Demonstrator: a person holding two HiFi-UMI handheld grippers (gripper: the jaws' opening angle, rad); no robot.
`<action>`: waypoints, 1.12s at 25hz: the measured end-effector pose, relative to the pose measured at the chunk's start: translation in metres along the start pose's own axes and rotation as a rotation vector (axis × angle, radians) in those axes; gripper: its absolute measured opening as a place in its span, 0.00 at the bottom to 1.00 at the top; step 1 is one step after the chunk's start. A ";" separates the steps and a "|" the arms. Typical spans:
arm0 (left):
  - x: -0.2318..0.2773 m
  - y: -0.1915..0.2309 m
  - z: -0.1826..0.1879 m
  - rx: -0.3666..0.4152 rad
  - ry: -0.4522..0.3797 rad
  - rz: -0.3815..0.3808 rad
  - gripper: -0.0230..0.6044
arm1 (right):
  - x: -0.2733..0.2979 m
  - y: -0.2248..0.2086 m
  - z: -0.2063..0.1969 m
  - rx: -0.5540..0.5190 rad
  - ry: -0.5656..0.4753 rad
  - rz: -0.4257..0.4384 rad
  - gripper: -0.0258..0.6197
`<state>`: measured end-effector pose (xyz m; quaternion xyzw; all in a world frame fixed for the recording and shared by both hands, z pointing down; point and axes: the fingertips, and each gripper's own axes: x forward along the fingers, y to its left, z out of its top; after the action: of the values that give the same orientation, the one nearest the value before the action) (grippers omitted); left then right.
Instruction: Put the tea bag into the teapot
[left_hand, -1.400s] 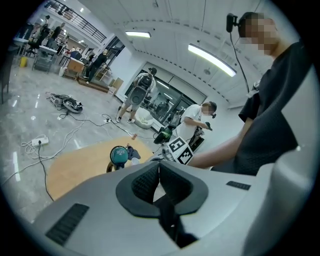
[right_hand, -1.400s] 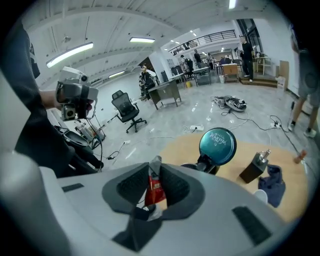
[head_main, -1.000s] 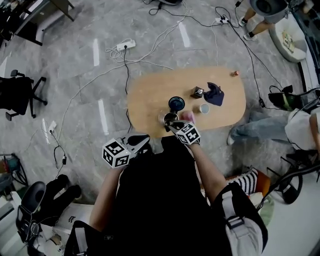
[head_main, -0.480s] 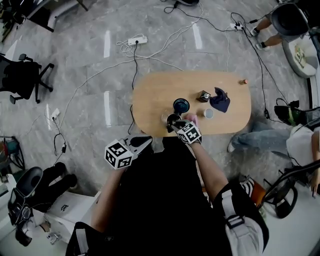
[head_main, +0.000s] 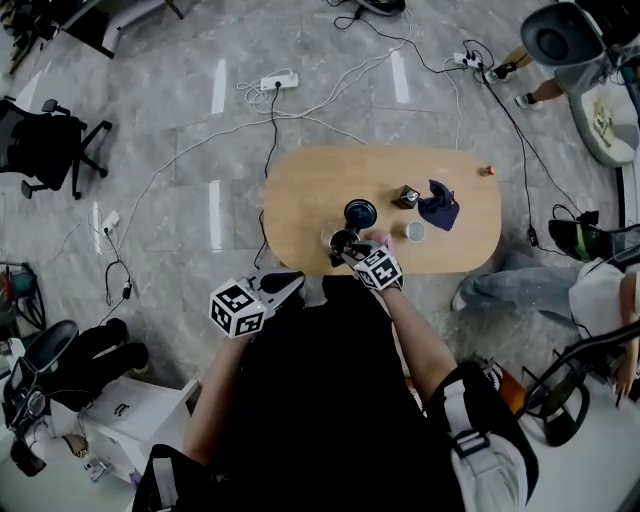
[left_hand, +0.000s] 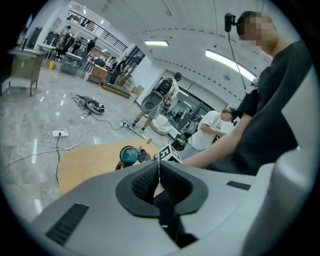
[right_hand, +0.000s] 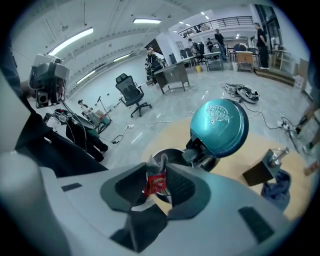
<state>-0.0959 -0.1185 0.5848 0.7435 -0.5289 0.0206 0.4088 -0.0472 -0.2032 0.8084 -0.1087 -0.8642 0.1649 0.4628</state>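
Left gripper (left_hand: 159, 172), jaws pressed together on nothing, hangs off the table's (head_main: 300, 190) near edge. Right gripper (right_hand: 159, 172) hovers over that edge. Its jaws have just been opening and stand wide, with the red tea bag (right_hand: 154, 183) loose between them, right above the teapot's (right_hand: 175, 152) dark mouth. The release looks under way, and the bag should drop in. Just beyond stands the teal lid (right_hand: 219, 127).

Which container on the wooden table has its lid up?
The dark teapot: its round teal lid stands flipped upright. The small white cup nearby has no lid.
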 end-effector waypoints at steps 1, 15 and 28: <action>0.000 0.000 0.001 -0.001 -0.002 0.002 0.05 | -0.001 0.000 0.000 0.000 -0.002 0.001 0.22; 0.010 -0.002 -0.005 -0.013 -0.025 0.008 0.05 | -0.005 -0.001 -0.004 -0.032 0.018 0.035 0.13; 0.018 0.008 0.000 -0.007 -0.027 0.006 0.05 | -0.044 0.017 -0.004 -0.147 0.055 0.045 0.05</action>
<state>-0.0948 -0.1333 0.5977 0.7406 -0.5368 0.0098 0.4041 -0.0187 -0.2016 0.7700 -0.1664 -0.8582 0.1084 0.4733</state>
